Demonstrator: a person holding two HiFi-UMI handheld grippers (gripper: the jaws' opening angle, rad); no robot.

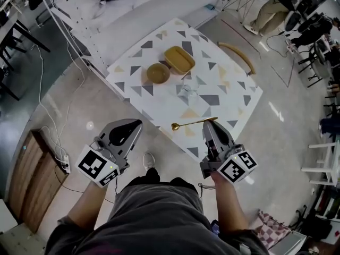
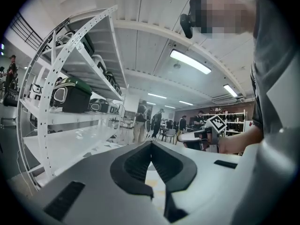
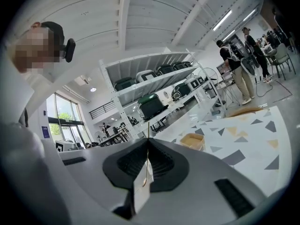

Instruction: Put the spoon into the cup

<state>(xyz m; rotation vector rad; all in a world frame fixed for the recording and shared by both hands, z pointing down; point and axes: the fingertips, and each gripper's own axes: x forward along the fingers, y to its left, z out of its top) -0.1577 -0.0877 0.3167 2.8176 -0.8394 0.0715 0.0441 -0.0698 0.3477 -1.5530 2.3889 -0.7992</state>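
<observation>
Counter (image 1: 159,105), white with grey and yellow triangles, fills mid frame in the head view. White shelf rack (image 1: 79,15) is upper left, beyond the counter.

Left gripper (image 1: 137,124) is lower left of frame, off the counter's lower-left edge and over the floor. In the left gripper view its jaws are pressed together at the tips with nothing between them.

Right gripper (image 1: 208,122) is lower right of centre, tips over the counter's lower corner. In the right gripper view its jaws are closed on the thin handle of the spoon (image 3: 146,158), seen edge-on as a gold line running up between the pads.

Yellow rectangular tray (image 1: 179,59) is in the counter's upper part. Round brown bowl (image 1: 158,73) sits just lower left of the tray. Clear glass cup (image 1: 187,92) stands upright at counter centre, below the tray.

Gold spoon (image 1: 192,122) has its handle end in the right jaws and sticks out toward frame left, bowl end free. It is over the counter, below the cup in the frame and clear of it, not inside. Cannot tell whether the bowl end touches the counter.
</observation>
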